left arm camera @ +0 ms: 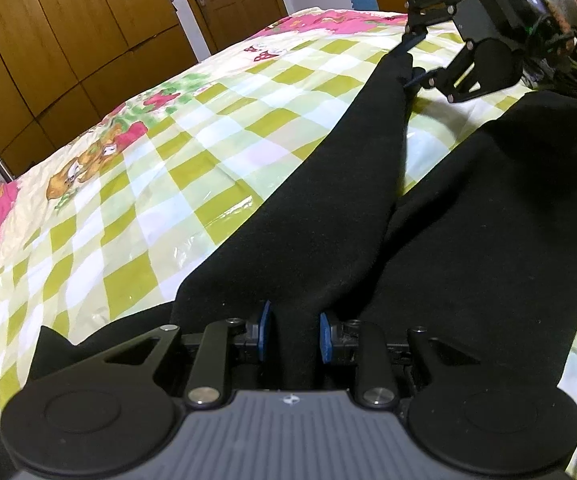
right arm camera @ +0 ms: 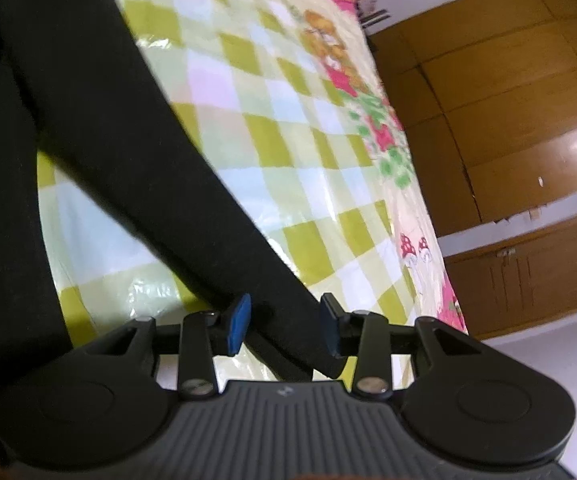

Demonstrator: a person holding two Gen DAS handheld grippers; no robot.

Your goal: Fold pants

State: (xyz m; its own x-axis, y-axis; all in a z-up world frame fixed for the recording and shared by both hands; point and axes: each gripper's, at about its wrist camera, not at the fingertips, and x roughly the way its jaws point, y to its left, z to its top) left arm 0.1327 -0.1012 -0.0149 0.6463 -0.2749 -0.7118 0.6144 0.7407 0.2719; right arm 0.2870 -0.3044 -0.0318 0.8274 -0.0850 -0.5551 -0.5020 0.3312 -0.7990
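Behind the left gripper (left arm camera: 294, 334), pants (left arm camera: 328, 200) waistband hidden (cut off).

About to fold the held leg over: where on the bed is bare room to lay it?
Bare checked bedspread lies between the held leg of the black pants and the pink cartoon border. Only a narrow wedge separates the legs. Crowded at left gripper and right gripper.

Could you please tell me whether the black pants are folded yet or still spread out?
Spread out: the black pants lie with both legs apart on the checked bedcover.
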